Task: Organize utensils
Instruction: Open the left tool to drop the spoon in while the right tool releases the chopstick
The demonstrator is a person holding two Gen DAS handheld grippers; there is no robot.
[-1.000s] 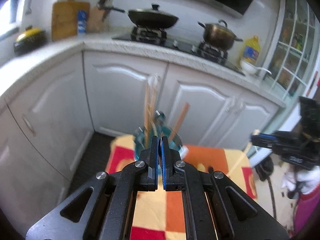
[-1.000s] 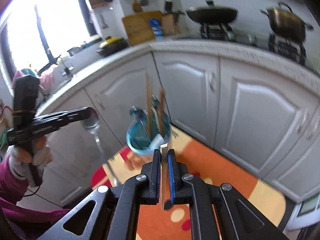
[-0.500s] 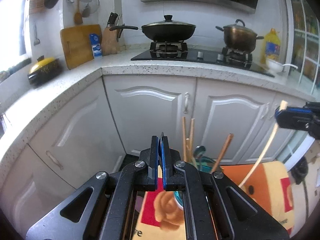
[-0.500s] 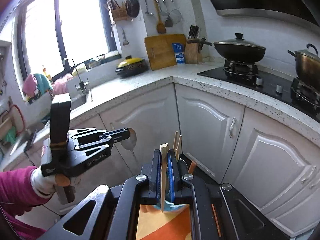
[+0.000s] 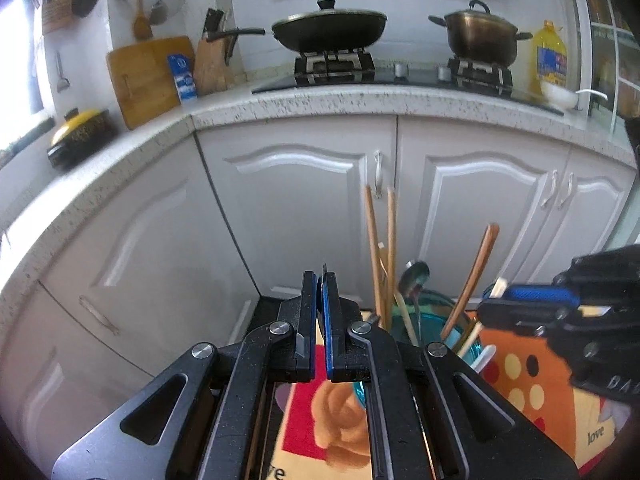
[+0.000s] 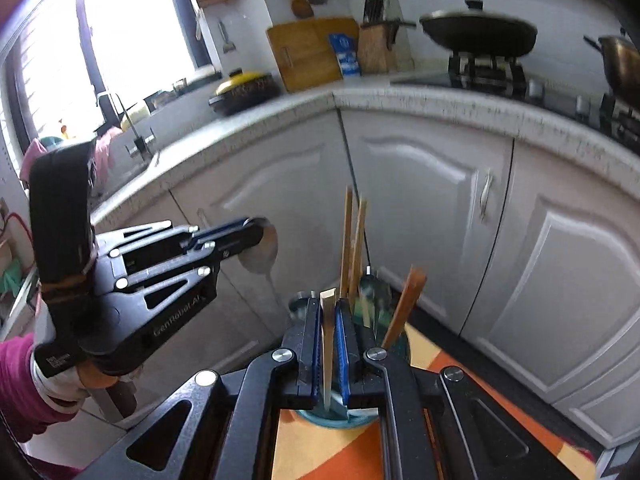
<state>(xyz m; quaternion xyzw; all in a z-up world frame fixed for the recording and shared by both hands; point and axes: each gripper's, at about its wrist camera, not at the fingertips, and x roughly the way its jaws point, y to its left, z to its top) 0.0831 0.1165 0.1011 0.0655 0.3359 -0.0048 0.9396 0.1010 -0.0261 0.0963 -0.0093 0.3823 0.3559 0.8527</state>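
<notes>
The right gripper (image 6: 329, 320) has its jaws clamped narrow on a pale flat stick (image 6: 328, 344), held upright so it can drop straight into the teal cup (image 5: 430, 326) just beyond and below the jaws. That cup already holds chopsticks (image 6: 352, 244), a brown stick and a spoon (image 5: 414, 280), standing bundled on the patterned counter (image 5: 524, 392). The left gripper (image 6: 256, 236), off to the left of the right jaws, pinches a metal spoon (image 6: 262, 252) by its bowl, probably waiting its turn at the cup.

Daylight blazes through the window (image 6: 132, 28), blown out (right view motion-smeared); fisheye bending darkens every corner.
</notes>
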